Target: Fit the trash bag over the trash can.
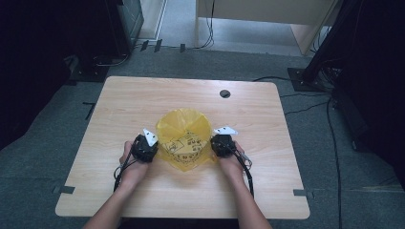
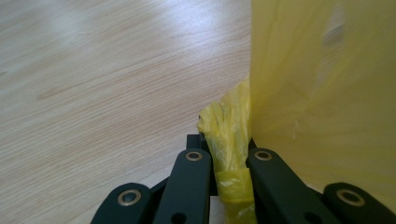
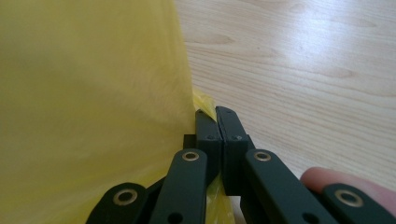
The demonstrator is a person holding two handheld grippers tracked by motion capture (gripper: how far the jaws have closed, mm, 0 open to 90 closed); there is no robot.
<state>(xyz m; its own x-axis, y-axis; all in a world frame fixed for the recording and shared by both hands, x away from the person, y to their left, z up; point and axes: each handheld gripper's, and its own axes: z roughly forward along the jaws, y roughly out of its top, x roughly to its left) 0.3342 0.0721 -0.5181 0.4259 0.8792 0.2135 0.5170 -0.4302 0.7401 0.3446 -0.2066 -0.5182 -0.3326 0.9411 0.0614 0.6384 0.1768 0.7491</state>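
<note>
The yellow bag (image 1: 184, 138) stands open at the middle of the counter (image 1: 119, 105), a printed box inside it. The left claw (image 2: 226, 140) is clamped on a bunched edge of the bag, and the right claw (image 3: 215, 122) pinches the opposite edge.

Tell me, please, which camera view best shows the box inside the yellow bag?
The high view: it looks down into the open yellow bag and shows the printed box inside. The left and right gripper views show just the bag's film from outside, pinched at each edge.
</note>
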